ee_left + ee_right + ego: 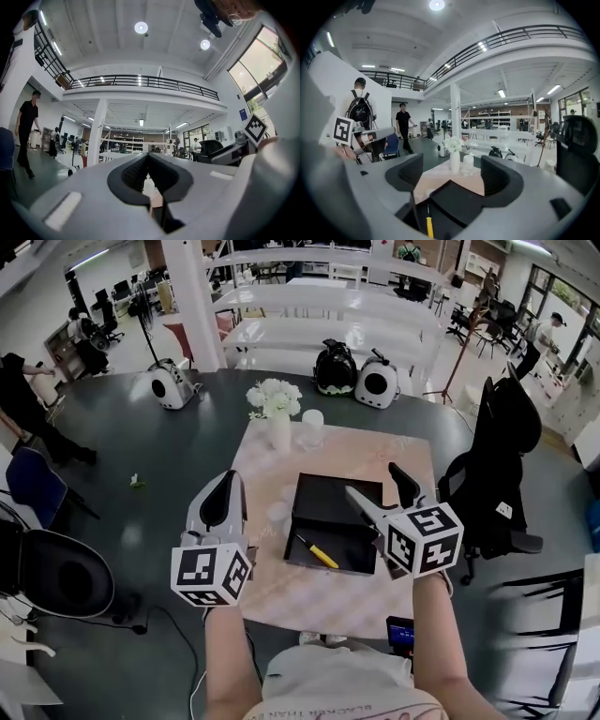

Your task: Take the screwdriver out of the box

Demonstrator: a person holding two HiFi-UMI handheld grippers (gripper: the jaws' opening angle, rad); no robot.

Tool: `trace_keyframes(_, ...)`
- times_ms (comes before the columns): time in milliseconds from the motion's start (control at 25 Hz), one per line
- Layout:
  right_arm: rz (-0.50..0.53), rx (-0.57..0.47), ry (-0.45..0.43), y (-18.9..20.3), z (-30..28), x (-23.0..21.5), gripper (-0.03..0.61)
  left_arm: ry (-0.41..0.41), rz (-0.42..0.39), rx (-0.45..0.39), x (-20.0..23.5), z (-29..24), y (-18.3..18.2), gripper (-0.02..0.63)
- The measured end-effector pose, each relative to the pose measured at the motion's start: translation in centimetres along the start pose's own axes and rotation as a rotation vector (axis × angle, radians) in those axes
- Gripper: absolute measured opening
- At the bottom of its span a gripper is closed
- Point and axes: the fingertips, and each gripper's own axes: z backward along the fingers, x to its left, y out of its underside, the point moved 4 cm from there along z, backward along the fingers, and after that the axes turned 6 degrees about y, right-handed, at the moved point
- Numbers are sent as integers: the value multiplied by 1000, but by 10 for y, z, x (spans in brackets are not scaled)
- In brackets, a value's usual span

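Bench (398, 457) carries the box (342, 542), screwdriver (319, 553) inside.
Straddle the handle just below your open right gripper (371, 478); left gripper (228, 480) is closed.

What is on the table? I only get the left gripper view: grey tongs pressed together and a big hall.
Observer: The head view shows an open black box on the table.
Operator: Anything inside?
Observer: A yellow-handled screwdriver lies in it, towards the person's side.
Operator: Is the other hand holding it?
Observer: No. The right tongs are open and empty, above the box's right side.
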Motion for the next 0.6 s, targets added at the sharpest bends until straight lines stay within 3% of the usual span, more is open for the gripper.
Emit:
trace_keyframes(280, 11, 169, -87, 49, -28, 12, 356, -2, 9, 58, 0, -3, 28, 6)
trace_keyframes(600, 14, 438, -205, 130, -59, 42, 354, -12, 34, 143, 7, -5, 63, 6)
